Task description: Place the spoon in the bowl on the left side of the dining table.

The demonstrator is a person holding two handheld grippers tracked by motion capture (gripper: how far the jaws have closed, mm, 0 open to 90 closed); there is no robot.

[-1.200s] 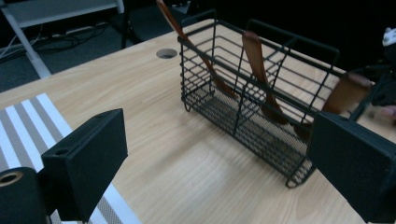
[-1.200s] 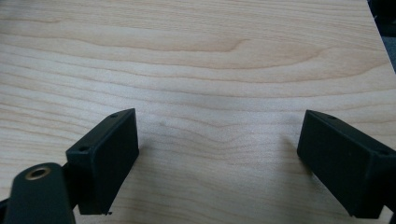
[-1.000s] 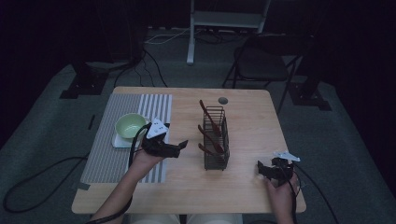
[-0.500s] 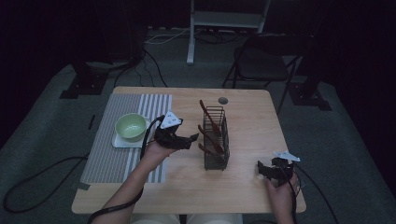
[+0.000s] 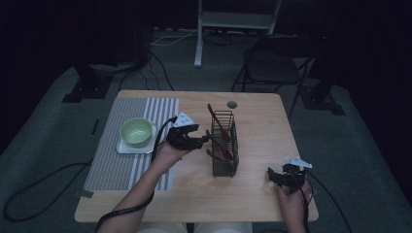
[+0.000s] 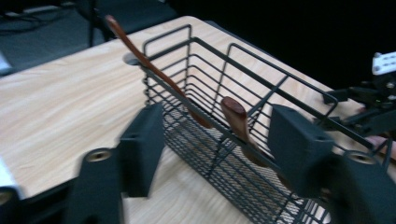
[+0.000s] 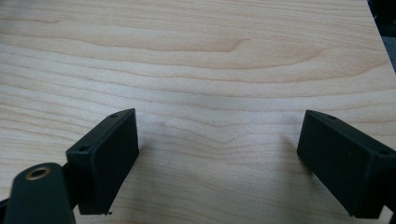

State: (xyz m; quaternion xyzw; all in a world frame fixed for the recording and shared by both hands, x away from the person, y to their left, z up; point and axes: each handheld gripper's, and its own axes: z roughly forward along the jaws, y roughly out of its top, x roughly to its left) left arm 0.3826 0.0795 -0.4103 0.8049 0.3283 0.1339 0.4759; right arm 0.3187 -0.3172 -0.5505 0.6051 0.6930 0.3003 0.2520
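High view: left gripper (image 5: 201,141) hovering just left of wire rack (image 5: 225,145) mid-surface, far nearer than right gripper (image 5: 272,175), well apart near the front edge.

Left gripper view: jaws half open, just been closing, nothing pressed; wooden utensil handle (image 6: 235,116) straight ahead between them, leaning out over the rack's rim toward the jaws.

Right gripper view: jaws wide, holding nothing, bare surface (image 7: 210,70).

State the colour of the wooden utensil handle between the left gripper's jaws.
Reddish-brown wooden utensil handle, clearest in the left gripper view.
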